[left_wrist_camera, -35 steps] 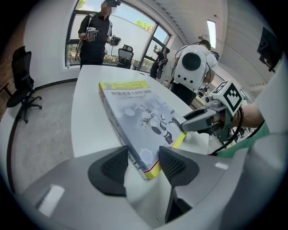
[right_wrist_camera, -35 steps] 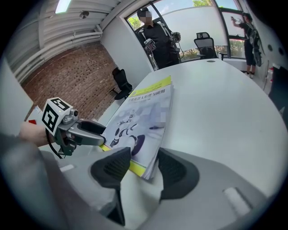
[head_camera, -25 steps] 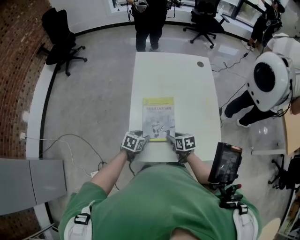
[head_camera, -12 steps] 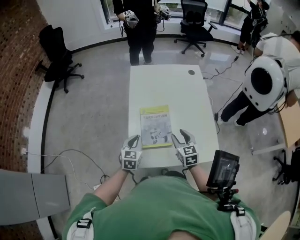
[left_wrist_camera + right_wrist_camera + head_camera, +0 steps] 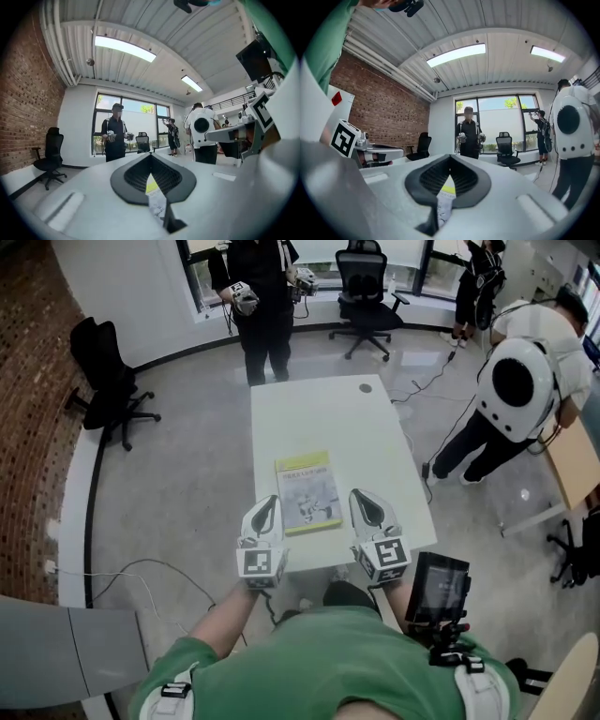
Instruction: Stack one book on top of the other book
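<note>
A book with a yellow-green band on its cover [image 5: 307, 491] lies flat on the white table [image 5: 319, 418], near the front edge. Whether a second book lies under it I cannot tell. My left gripper [image 5: 264, 512] hovers in the air over the book's near left corner, and my right gripper [image 5: 364, 504] over its near right corner. Both are raised off the table, point level and are shut with nothing in them. In the left gripper view the book [image 5: 156, 197] shows through the slit under the closed jaws of the left gripper [image 5: 151, 157]. The right gripper [image 5: 450, 158] frames the book [image 5: 444, 201] the same way.
A person holding grippers [image 5: 259, 306] stands at the table's far end beside a black office chair [image 5: 364, 282]. Another person with a white round pack [image 5: 514, 381] stands at the right. A second black chair [image 5: 105, 376] and floor cables [image 5: 141, 568] are at the left.
Both grippers have let go of the book's near edge, risen well above the table and gone from open to shut. The book stays flat on the table.
</note>
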### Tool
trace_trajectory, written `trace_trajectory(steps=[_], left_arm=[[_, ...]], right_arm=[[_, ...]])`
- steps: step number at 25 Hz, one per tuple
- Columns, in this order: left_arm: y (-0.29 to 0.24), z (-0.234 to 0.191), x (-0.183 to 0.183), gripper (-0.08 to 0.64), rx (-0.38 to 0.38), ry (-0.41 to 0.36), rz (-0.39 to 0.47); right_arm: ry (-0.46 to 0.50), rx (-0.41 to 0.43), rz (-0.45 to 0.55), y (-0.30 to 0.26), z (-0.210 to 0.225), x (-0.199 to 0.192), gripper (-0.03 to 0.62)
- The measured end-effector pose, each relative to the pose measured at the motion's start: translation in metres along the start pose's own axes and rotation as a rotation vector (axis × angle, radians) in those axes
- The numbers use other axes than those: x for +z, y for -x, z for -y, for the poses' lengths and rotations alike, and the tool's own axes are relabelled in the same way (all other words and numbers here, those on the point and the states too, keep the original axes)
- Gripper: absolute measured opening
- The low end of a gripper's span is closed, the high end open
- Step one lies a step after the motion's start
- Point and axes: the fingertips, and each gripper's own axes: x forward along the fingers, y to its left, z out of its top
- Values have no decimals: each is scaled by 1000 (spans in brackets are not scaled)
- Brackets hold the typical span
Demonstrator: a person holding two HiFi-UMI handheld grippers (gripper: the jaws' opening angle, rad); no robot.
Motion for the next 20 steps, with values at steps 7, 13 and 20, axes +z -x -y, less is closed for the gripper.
trace_trajectory(steps=[7, 13, 20], left_arm=[[18, 26, 33, 6, -38, 2, 60], [34, 47, 52, 6, -23, -4, 93], [51, 94, 65, 6, -3, 9, 96]], right_arm=[[39, 14, 33, 24, -14, 30, 3], [65, 36, 74, 41, -11, 49, 3], [60, 49, 78, 83, 8, 52, 3]])
